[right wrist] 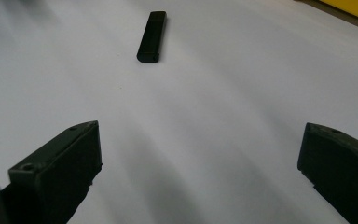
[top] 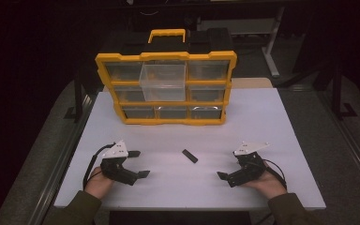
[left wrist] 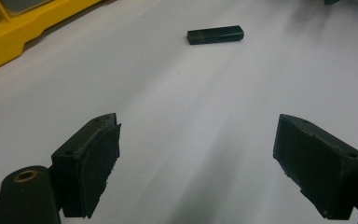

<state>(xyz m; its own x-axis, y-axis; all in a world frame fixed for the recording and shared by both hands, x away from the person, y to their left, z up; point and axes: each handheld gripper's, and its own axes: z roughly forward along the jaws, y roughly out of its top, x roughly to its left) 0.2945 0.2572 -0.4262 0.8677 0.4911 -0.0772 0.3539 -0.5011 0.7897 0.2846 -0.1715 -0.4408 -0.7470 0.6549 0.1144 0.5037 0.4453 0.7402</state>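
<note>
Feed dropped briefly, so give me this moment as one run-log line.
left gripper: open, empty | right gripper: open, empty | black bar: flat on table, between grippers, untouched | organizer: upright behind, one drawer out

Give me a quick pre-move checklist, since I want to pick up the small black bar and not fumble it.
1. Black bar lies flat and alone on the white table: ok.
2. Left gripper open, nothing between its jaws: ok.
3. Right gripper open, nothing between its jaws: ok.
4. Path from each gripper to the bar is bare table: ok.
5. Yellow organizer stands well behind the bar, apart from it: ok.
6. Clear drawer sticks out from the organizer; whether it holds anything: cannot tell.
</note>
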